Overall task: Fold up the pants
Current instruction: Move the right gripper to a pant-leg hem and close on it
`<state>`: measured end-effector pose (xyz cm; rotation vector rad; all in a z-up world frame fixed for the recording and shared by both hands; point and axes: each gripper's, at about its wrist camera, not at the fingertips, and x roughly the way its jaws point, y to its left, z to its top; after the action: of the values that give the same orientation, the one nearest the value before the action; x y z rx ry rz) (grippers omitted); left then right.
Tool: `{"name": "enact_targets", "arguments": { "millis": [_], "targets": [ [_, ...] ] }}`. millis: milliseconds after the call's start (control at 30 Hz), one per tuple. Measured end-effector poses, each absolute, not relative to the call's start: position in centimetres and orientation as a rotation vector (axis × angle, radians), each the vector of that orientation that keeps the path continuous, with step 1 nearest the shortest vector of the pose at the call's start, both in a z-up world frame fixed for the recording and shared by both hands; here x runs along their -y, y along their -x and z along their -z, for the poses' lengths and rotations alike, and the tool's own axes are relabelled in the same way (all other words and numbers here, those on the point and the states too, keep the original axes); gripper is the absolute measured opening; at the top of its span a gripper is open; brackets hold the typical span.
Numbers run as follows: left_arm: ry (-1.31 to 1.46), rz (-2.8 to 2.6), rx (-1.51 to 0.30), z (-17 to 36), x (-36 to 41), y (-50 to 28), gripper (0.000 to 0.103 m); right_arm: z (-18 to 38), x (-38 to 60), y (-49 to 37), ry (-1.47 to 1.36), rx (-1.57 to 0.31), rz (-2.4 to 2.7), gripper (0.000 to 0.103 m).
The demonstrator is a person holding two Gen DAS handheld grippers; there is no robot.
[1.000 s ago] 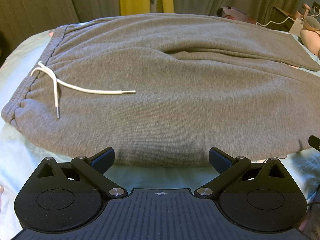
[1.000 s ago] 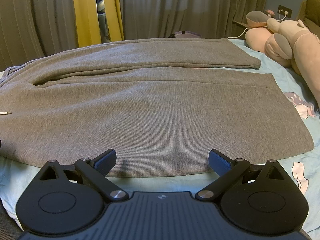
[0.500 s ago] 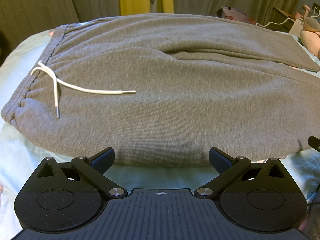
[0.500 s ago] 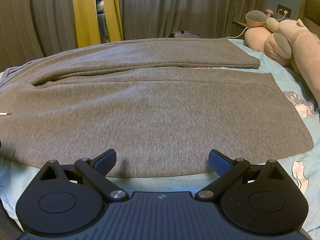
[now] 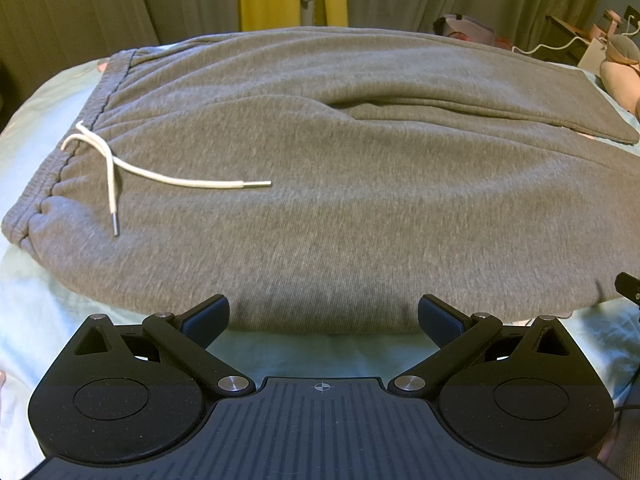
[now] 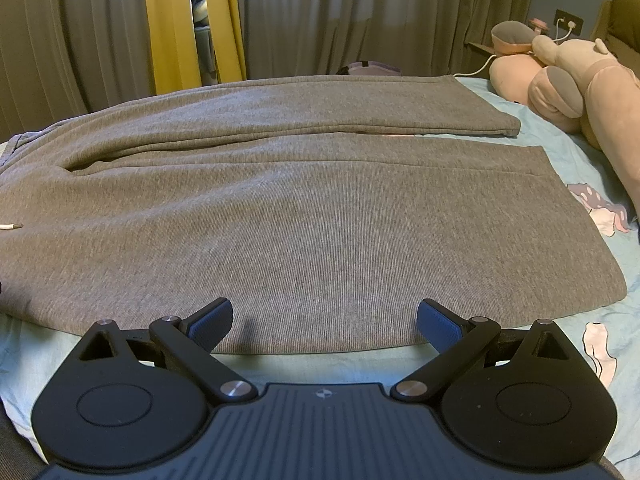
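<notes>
Grey sweatpants lie flat across the bed, waistband at the left, with a white drawstring on top. The two legs run to the right in the right wrist view, the far leg beside the near one. My left gripper is open and empty at the near edge of the pants below the waist. My right gripper is open and empty at the near edge of the near leg. Neither holds cloth.
The bed has a light blue sheet with prints. Pink plush toys lie at the right end. Curtains hang behind the bed. A white cable runs at the far right.
</notes>
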<state>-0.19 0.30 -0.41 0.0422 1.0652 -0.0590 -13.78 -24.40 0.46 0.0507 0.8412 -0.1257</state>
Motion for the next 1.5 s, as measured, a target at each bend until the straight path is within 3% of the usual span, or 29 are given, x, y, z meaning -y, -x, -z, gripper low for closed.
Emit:
{"name": "enact_targets", "arguments": {
  "millis": [867,1267,1500],
  "targets": [
    [-0.028,0.062,-1.112,0.6,-0.4,-0.2,0.103,0.0,25.6,12.4,-0.138,-0.888,0.113,0.099],
    [0.122,0.022,-1.235,1.1,-1.6,-2.8,0.103,3.8,27.7,7.7,-0.162,-0.981,0.227,0.099],
    [0.182,-0.129,-1.072,-1.4,0.1,-9.9,0.103,4.5,28.2,7.4,-0.210,-0.931,0.245,0.099]
  ]
}}
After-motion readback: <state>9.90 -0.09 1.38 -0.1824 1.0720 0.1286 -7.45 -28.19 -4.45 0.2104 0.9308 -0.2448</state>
